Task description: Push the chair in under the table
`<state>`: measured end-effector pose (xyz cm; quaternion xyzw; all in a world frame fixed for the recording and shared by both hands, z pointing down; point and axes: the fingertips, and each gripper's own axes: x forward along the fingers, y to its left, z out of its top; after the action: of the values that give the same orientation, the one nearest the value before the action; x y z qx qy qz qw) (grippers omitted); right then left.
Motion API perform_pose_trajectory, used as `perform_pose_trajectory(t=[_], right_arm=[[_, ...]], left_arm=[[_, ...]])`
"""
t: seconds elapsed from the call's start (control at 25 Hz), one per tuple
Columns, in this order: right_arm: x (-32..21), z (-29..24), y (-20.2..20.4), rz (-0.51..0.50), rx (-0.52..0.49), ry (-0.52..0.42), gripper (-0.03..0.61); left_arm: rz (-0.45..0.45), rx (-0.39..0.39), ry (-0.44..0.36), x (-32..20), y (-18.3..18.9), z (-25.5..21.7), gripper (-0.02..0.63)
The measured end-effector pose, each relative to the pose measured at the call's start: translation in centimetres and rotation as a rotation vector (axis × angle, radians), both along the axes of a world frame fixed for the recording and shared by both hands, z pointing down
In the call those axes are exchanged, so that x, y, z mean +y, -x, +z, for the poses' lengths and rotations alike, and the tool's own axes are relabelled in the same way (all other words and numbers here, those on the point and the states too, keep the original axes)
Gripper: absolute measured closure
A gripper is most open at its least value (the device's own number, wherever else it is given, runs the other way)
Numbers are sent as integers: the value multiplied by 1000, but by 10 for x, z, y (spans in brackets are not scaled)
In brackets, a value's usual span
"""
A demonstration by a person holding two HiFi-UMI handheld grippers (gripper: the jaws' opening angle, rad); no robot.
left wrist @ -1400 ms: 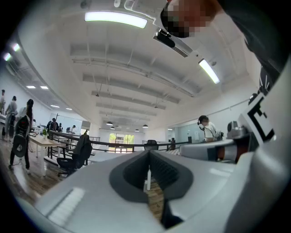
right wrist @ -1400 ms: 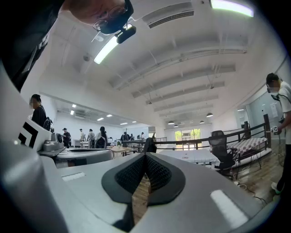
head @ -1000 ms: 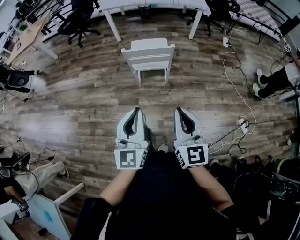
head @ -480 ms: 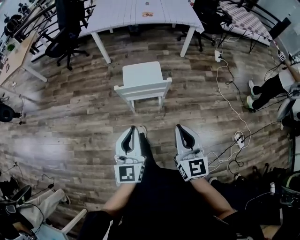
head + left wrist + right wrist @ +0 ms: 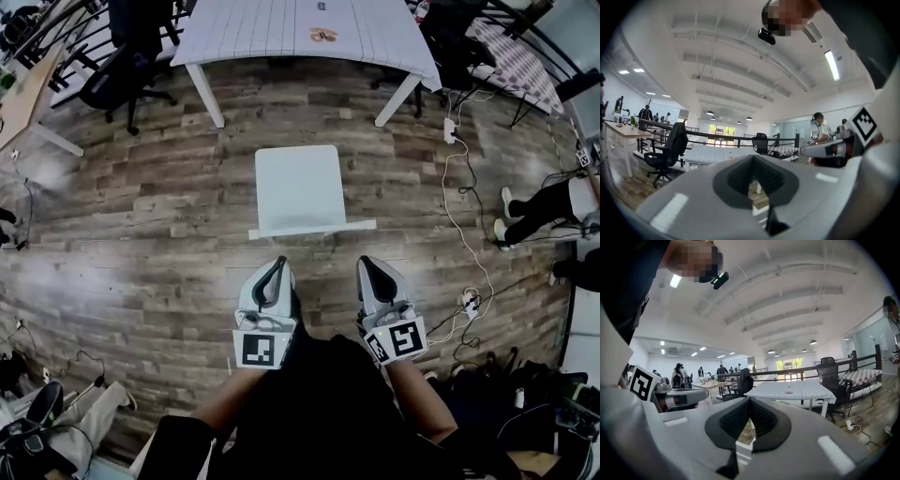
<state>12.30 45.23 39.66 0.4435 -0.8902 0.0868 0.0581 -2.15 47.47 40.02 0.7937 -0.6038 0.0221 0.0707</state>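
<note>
Both closed on nothing, the left tool (image 5: 277,265) and right tool (image 5: 367,266) sit just behind the chair (image 5: 298,187) (equally near); the worktop (image 5: 244,33) lies beyond the chair

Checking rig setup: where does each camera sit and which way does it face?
Head view: on the head, steeply down at white chair, table, floor; both forearms, left gripper, right gripper show.
Left gripper view: on that gripper, level along shut jaws toward table; right gripper alongside.
Right gripper view: likewise toward table; left gripper alongside.
Shared: all show the table.
</note>
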Motion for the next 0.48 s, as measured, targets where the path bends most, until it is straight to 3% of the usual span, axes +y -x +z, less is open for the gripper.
perform_pose_trajectory(t=[0.28, 0.48], right_arm=[[-58, 1, -14, 106, -2, 29, 581], [-81, 7, -8, 89, 19, 63, 581]], left_arm=[[-2, -18, -8, -56, 39, -8, 606], [-18, -45, -5, -70, 36, -4, 606]])
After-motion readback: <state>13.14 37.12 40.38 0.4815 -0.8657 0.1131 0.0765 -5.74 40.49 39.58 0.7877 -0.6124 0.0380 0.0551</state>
